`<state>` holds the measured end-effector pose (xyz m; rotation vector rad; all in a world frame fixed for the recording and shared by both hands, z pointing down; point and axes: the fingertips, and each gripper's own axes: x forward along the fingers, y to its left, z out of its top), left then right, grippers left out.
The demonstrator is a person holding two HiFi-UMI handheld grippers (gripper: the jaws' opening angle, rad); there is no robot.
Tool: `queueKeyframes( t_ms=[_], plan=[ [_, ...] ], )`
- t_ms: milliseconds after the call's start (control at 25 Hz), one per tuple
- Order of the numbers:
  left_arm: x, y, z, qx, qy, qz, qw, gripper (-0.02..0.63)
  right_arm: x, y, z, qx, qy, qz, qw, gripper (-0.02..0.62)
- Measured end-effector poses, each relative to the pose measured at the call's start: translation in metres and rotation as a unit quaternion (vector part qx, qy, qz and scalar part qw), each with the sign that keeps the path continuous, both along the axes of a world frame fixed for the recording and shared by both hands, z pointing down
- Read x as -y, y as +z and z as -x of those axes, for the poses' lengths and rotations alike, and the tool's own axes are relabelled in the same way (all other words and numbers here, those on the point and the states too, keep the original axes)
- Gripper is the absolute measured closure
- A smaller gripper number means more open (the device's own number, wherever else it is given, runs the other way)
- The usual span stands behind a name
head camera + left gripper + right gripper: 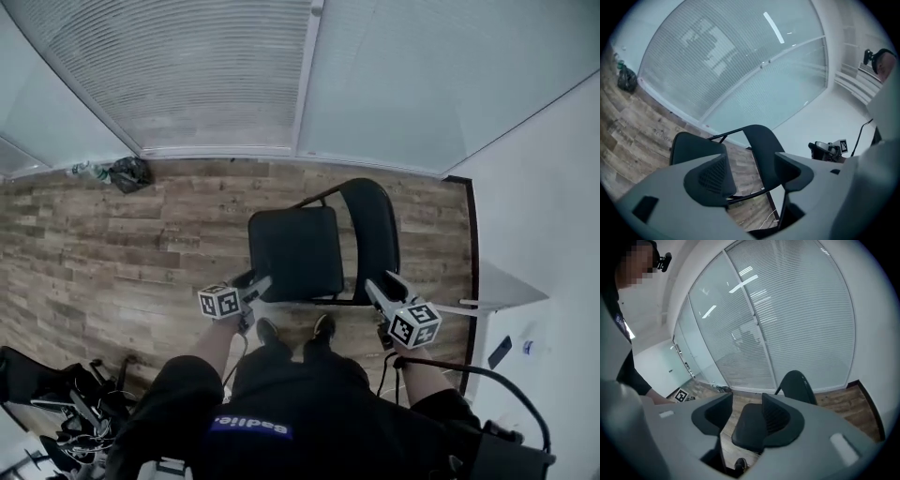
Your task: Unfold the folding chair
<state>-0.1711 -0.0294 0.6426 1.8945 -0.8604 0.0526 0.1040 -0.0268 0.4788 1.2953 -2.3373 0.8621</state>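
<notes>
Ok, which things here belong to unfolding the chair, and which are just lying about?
Job: folding chair, standing open; left tool, open and empty; right tool, open and empty.
Lying about: black bag; what looks like a bottle beside it; cables and gear at the person's left.

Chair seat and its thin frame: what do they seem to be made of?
Seat: probably padded vinyl or fabric, matte black; rounded soft edges, no clear shine. Frame: likely painted metal tube; thin, black, smoothly bent.
</notes>
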Motion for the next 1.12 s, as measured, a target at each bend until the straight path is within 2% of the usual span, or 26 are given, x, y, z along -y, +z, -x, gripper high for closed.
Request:
queueKeyframes(
  t_ms=[200,440,600,760,920,1120],
  plan=[
    [-0.021,-0.088,-0.039,-0.008,0.026,-0.055,0.9981,0.287,-0.027,-0.026,0.042,0.028,-0.061,-0.014,0.998,0.428],
    [-0.044,-0.162,-0.068,0.021,0.03,-0.112,0.993,0.325,-0.049,-0.047,0.054,0.056,-0.088,-0.016,0.994,0.445],
    [-0.053,-0.206,-0.082,0.023,0.026,-0.153,0.9877,0.382,-0.056,-0.063,0.058,0.069,-0.101,-0.024,0.992,0.465],
    [-0.056,-0.251,-0.099,0.039,0.032,-0.212,0.9759,0.431,-0.059,-0.087,0.071,0.092,-0.122,-0.046,0.987,0.48],
    [-0.065,-0.293,-0.124,0.067,0.053,-0.274,0.9579,0.485,-0.07,-0.118,0.09,0.108,-0.166,-0.084,0.977,0.5],
    [-0.075,-0.333,-0.13,0.095,0.061,-0.322,0.94,0.523,-0.085,-0.154,0.119,0.126,-0.207,-0.129,0.962,0.528]
  ],
)
